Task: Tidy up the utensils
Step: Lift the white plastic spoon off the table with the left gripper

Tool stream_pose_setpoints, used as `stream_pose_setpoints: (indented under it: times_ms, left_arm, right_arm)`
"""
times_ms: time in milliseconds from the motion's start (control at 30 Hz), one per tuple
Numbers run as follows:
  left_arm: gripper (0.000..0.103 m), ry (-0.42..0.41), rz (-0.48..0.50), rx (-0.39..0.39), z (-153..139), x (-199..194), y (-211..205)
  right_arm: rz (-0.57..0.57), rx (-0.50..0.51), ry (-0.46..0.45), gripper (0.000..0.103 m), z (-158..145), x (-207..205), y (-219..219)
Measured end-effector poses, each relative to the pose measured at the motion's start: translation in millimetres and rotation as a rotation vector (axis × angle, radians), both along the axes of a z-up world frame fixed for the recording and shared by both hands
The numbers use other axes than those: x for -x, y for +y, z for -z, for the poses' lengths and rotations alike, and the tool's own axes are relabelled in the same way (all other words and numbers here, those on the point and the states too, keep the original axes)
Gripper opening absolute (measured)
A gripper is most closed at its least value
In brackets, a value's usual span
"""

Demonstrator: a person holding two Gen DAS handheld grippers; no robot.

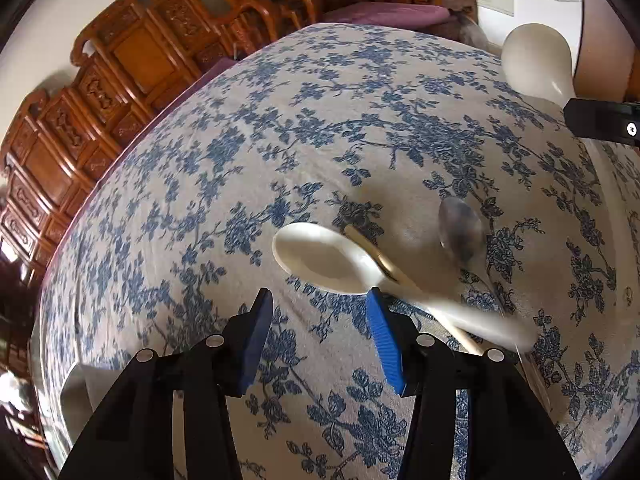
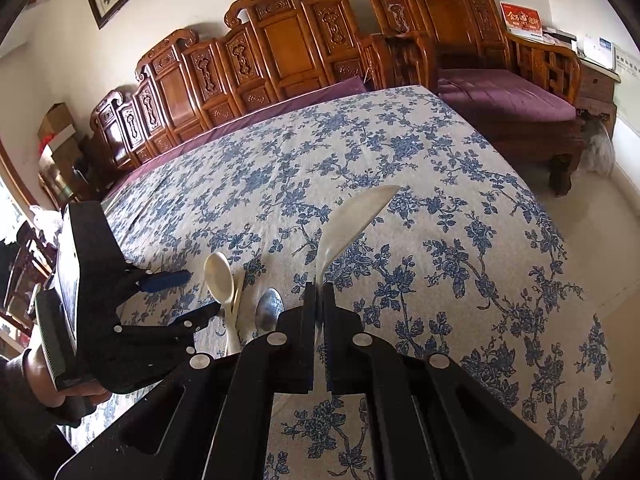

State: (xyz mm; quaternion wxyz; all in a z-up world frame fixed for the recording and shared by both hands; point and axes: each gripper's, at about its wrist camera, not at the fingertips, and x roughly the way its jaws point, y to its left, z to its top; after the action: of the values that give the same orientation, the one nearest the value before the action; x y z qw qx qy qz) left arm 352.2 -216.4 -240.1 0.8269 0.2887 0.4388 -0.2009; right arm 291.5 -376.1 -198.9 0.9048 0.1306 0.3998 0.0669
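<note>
A white ceramic spoon [image 1: 320,258] lies on the blue-flowered tablecloth [image 1: 320,140], its handle crossing a wooden chopstick [image 1: 380,258]. A metal spoon [image 1: 460,232] lies just to the right of them. My left gripper [image 1: 320,294] hovers open right in front of the white spoon's bowl, nothing between its blue pads [image 1: 384,336]. My right gripper [image 2: 318,286] is shut on the handle of a second white spoon [image 2: 352,216], held above the cloth with the bowl pointing away. The right wrist view also shows the left gripper [image 2: 202,293], the lying white spoon [image 2: 219,276] and the metal spoon [image 2: 269,310].
Carved wooden benches [image 2: 280,48] with purple cushions [image 2: 500,92] run along the table's far side and right end. A person's hand [image 2: 40,380] holds the left gripper. The table's right edge [image 2: 592,264] drops to a pale floor.
</note>
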Motion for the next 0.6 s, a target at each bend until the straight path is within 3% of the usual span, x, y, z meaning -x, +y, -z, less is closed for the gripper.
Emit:
stream_pose_setpoints:
  times_ms: [133,300,600]
  left_arm:
    - [0.047,-0.006,-0.005,0.026,-9.8,-5.1,1.1]
    - [0.047,0.030,-0.093,0.142,-23.4,-22.6,16.1]
    - [0.048,0.156,-0.260,0.342,-4.4,-48.1,27.8]
  right_arm:
    - [-0.002,0.006,-0.002,0.004,-1.2,0.6,0.8]
    - [-0.007,0.005,-0.004,0.005,-1.7,1.3,1.9]
    - [-0.005,0.000,-0.002,0.005,-1.4,1.5,2.3]
